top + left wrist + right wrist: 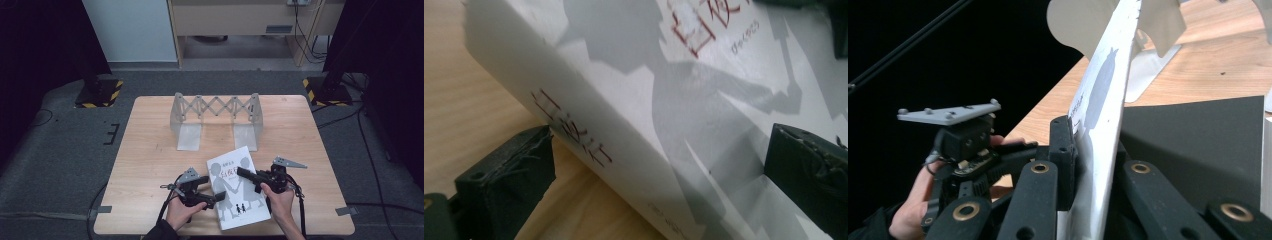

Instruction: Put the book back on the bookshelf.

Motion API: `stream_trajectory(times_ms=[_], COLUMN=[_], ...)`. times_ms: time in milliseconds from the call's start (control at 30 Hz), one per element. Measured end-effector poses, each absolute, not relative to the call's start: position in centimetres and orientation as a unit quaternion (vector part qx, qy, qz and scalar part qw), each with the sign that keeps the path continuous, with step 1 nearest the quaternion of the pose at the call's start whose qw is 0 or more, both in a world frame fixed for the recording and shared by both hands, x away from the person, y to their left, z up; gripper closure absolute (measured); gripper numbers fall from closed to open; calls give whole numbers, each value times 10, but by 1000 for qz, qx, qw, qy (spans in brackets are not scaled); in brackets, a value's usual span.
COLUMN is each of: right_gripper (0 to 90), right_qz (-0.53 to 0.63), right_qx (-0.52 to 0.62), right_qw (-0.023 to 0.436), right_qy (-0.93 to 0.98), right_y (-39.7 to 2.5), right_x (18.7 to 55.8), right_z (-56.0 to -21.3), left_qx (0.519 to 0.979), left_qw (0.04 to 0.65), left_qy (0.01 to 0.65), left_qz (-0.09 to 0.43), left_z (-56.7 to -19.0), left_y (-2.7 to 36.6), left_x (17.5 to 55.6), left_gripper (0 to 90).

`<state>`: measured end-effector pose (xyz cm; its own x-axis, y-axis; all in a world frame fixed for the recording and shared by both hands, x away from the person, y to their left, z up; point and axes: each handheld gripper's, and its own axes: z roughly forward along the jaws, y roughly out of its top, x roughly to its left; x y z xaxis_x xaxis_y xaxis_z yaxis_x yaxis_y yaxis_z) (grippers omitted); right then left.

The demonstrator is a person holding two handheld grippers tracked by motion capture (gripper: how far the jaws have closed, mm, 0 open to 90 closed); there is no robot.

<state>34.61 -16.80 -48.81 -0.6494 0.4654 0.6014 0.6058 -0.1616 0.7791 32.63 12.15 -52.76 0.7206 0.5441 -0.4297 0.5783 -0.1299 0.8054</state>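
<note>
A white paperback book with grey silhouette figures and red lettering on its cover lies near the front edge of the light wooden table, in front of a grey metal expanding rack. The right gripper has its 2 black jaws closed tight on the book's cover, one on each face of it. The left gripper sits at the book's spine side, jaws spread wide, one beside the spine on the table, the other over the cover.
</note>
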Motion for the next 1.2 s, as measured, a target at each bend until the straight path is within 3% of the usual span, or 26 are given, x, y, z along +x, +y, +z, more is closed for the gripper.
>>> stream_trajectory(times_ms=[200,400,667,1067,1200], right_gripper=[828,795,591,399,384], right_qz=[-647,-633,-569,-541,-531], right_qx=[-395,-420,-421,-413,-422], right_qw=[68,71,-7,-54,-61], right_qy=[-648,-646,-707,-731,-732], right_y=[-168,-171,-167,-177,-184], right_x=[347,354,357,350,348], right_z=[-487,-495,-506,-513,-518], left_qx=[741,737,739,740,743], left_qw=[560,557,527,521,517], left_qy=[361,375,412,420,419], left_qz=[-75,-80,-79,-70,-64], left_z=[-536,-542,-545,-545,-544], left_y=[117,115,112,109,108], left_x=[330,333,335,334,334], left_gripper=[0,0,2,17,23])
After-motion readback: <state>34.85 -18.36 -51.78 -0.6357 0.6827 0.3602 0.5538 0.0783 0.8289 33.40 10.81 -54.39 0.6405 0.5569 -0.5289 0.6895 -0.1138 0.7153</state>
